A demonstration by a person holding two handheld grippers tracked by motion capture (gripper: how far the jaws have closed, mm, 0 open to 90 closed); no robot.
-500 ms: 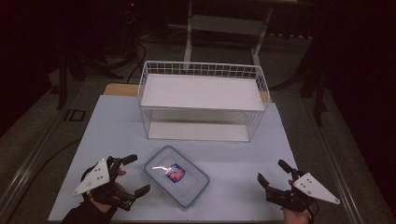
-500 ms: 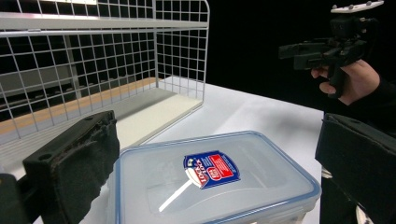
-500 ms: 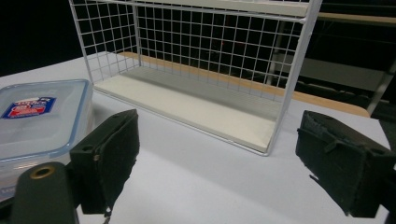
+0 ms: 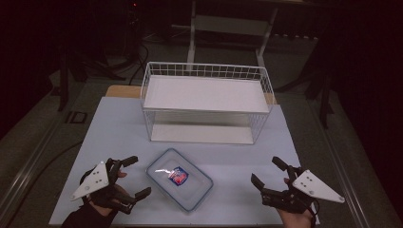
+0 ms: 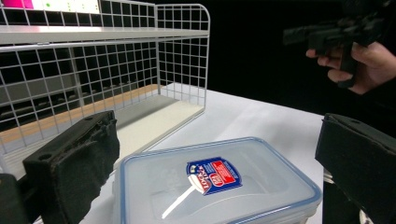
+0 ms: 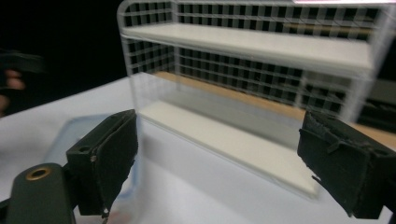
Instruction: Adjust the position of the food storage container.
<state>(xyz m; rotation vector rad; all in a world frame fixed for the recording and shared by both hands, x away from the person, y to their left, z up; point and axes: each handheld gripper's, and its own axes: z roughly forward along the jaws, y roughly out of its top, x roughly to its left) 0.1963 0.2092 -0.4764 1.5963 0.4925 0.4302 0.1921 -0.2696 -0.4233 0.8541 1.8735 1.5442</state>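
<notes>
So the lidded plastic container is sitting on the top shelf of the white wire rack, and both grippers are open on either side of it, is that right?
Not quite. The lidded plastic container lies flat on the table in front of the white wire rack, not on its top shelf; the high view shows this. The left gripper and right gripper are indeed open on either side of it.

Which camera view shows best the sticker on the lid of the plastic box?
The left gripper view: the red and blue sticker on the box lid is close and sharp there. In the high view it is small, its print unreadable. In the right gripper view the box is a blurred edge.
</notes>
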